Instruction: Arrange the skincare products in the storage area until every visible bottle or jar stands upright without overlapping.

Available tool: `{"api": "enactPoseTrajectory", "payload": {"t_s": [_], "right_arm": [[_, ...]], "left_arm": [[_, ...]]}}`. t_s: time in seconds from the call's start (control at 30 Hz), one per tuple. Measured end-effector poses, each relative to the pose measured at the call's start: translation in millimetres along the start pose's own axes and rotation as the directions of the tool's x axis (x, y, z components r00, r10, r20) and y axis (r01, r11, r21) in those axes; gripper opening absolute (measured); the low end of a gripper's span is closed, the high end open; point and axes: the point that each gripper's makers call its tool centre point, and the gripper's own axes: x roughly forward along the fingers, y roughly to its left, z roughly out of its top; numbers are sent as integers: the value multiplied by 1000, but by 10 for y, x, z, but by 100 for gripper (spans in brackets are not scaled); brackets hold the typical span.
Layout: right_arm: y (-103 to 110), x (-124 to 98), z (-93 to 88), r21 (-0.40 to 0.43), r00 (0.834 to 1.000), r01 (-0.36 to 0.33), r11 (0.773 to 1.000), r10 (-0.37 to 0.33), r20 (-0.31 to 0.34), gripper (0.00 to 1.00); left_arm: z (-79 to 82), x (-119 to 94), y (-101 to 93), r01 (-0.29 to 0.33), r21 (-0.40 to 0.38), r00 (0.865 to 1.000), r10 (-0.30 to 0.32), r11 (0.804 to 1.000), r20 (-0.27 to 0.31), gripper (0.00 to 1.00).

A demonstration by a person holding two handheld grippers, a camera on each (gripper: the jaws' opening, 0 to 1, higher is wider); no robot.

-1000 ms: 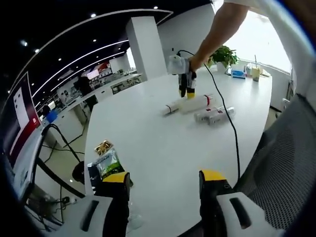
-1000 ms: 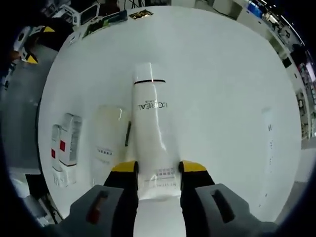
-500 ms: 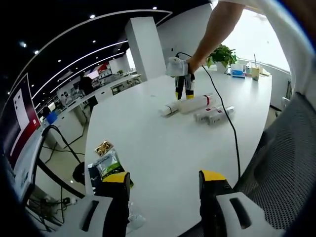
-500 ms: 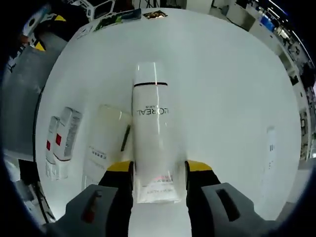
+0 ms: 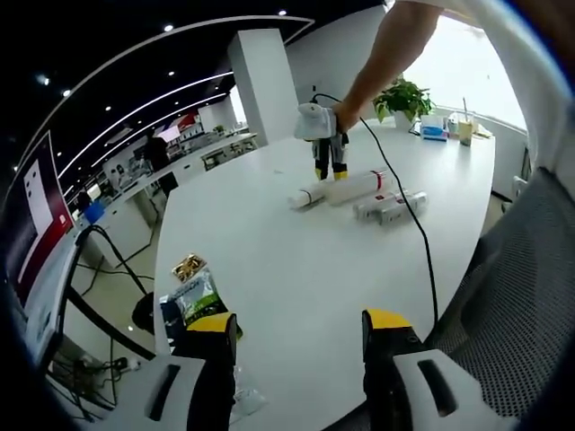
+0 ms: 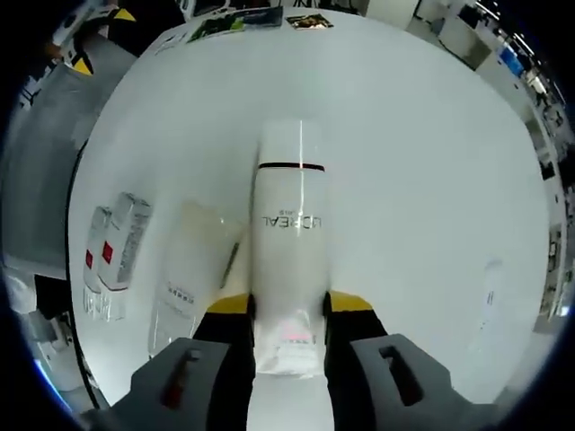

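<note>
A white L'Oreal tube [image 6: 289, 220] with a black ring lies on the white table [image 6: 422, 153], cap pointing away. My right gripper [image 6: 287, 305] is shut on its crimped tail. Left of it lie a frosted clear bottle [image 6: 190, 269] and two small red-labelled packs [image 6: 115, 244]. In the left gripper view the same tube [image 5: 307, 195], bottle [image 5: 359, 186] and packs [image 5: 389, 206] lie far across the table, with the right gripper [image 5: 329, 172] held by a person's arm at the tube's tail. My left gripper [image 5: 292, 325] stands open near the table's edge, holding nothing.
Green snack packets [image 5: 195, 294] and a small gold one [image 5: 188, 267] lie at the table's near left. A black cable [image 5: 420, 233] runs across the table past the packs. A mesh chair back [image 5: 512, 269] stands at the right. A potted plant [image 5: 406, 97] stands at the far end.
The right gripper's jaws have drawn in against the tube's tail, and that gripper has shifted slightly left and up. The left gripper has stayed put.
</note>
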Motion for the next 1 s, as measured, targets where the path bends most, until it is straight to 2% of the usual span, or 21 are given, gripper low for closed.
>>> {"api": "enactPoseTrajectory", "payload": {"t_s": [0.17,0.3,0.6,0.83,1.0], "right_arm": [[-9,-15,16,8,1000,-3,1000,4,-30,20],[-45,-62,44,-13,999,24,1000,-25,-48,18],[-166,-325,174,4,995,90,996,-90,-45,17],[-134,-573,452,-89,988,149,985,-153,-33,18],[25,-790,746,-207,978,204,957,-210,-11,18]], "left_arm": [[7,-4,7,-3,3,1000,3,1000,5,58],[15,-10,15,-7,5,1000,7,1000,9,58],[62,-37,51,-22,1,999,22,1000,30,58],[117,-60,52,-26,12,998,25,1000,56,58],[158,-77,47,-25,16,997,23,1000,78,58]]}}
